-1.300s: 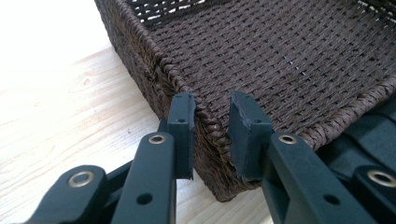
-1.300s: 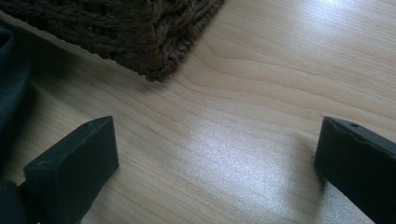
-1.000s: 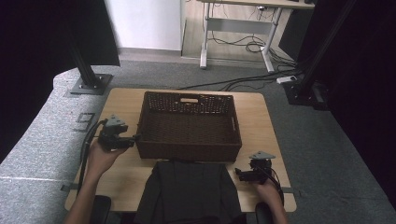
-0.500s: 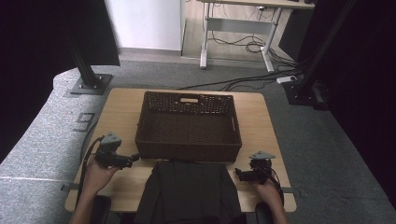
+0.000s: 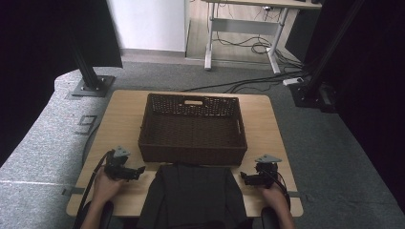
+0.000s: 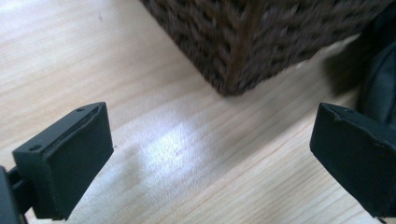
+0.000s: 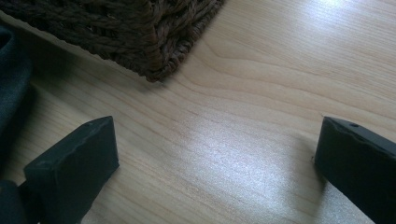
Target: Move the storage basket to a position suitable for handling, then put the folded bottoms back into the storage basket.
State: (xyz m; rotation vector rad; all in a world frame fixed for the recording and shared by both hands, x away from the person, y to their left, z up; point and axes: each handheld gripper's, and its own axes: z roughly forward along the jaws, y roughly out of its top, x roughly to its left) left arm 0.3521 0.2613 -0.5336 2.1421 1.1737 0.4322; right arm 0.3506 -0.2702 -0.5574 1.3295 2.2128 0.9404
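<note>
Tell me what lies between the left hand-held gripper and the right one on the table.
A dark folded cloth lies between the left hand-held gripper and the right hand-held gripper, just in front of the basket, in the high view.

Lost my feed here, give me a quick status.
Left hand-held gripper open, empty, low beside basket. Right hand-held gripper open, empty. Dark cloth flat between them; nothing in the way.

A dark brown basket point(image 5: 193, 129) with a woven weave pattern is seen on the worktop point(image 5: 122, 114), which is light tan with a fine wood grain. A black garment point(image 5: 192, 193) is laid at the near edge. Black jaws and a grey top plate are shown on the left hand-held gripper point(image 5: 139, 170) and the right hand-held gripper point(image 5: 243, 178). The floor point(image 5: 43, 143) is covered in speckled grey carpet.
</note>
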